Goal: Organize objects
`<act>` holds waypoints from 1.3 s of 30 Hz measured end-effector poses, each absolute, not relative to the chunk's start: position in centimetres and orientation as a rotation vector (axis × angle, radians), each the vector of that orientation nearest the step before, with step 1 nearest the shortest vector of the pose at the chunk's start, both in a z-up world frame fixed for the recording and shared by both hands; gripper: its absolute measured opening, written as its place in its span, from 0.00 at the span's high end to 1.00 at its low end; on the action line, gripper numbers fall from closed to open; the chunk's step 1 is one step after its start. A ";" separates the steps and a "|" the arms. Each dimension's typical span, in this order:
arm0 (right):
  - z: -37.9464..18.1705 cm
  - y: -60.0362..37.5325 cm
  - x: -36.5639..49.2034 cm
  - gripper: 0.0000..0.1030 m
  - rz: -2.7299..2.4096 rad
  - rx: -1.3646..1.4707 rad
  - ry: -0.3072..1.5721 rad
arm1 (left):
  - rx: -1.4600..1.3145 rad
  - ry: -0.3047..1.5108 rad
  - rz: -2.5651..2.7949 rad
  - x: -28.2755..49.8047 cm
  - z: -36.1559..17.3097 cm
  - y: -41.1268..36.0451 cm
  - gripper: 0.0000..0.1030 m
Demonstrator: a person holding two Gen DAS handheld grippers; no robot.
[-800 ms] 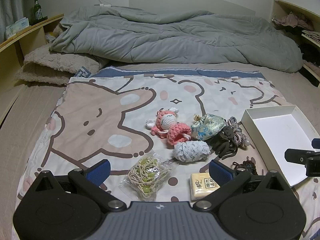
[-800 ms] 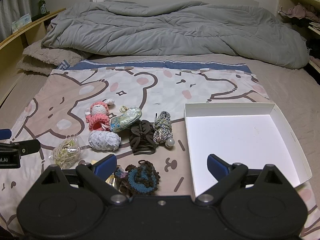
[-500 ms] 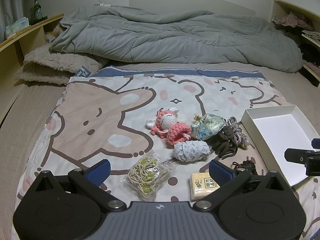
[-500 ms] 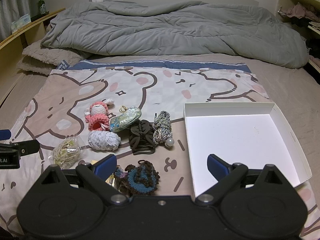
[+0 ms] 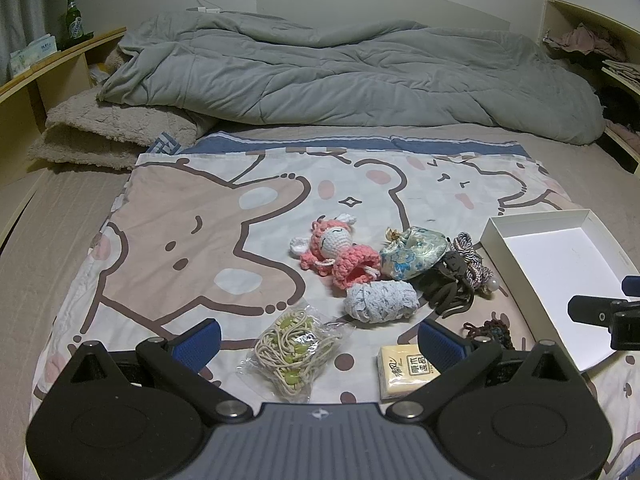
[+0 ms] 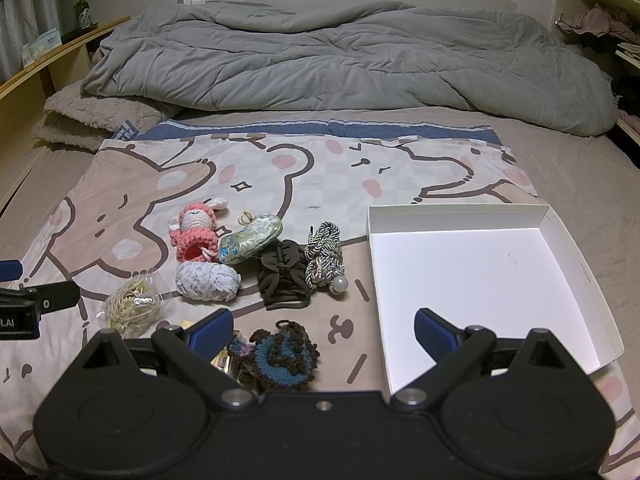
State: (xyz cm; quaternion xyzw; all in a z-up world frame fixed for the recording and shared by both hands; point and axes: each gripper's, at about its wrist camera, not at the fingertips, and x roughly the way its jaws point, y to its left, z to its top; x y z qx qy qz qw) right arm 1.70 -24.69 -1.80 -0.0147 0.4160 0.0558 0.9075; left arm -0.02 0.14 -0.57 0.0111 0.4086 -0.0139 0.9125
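Jaws spread wide and empty on both grippers, we hover with the left gripper (image 5: 318, 334) straight over the bagged hair ties (image 5: 294, 346), white box (image 6: 476, 276) off right.

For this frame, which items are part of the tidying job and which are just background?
Job items: white box, pink crochet doll, brocade pouch, pale yarn bundle, dark hair claw, braided cord, bagged hair ties, yellow packet, brown-blue crochet piece.

Background: grey duvet, green bottle, shelf clothes.

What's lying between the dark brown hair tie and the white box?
A braided cord bundle with a pearl bead lies between the brown hair tie and the white box, clearest in the right wrist view.
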 end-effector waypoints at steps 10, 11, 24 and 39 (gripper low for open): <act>-1.7 -24.6 1.7 0.05 0.115 -0.031 0.859 | 0.023 0.842 -0.029 0.0 -0.5 0.1 0.00; -1.7 -24.6 1.7 0.05 0.116 -0.031 0.858 | 0.023 0.843 -0.029 0.0 -0.5 0.1 0.00; -1.8 -24.7 1.7 0.05 0.116 -0.030 0.859 | 0.022 0.843 -0.029 0.0 -0.5 0.0 0.00; -1.8 -24.7 1.7 0.05 0.117 -0.031 0.860 | 0.021 0.844 -0.030 0.1 -0.5 0.1 0.00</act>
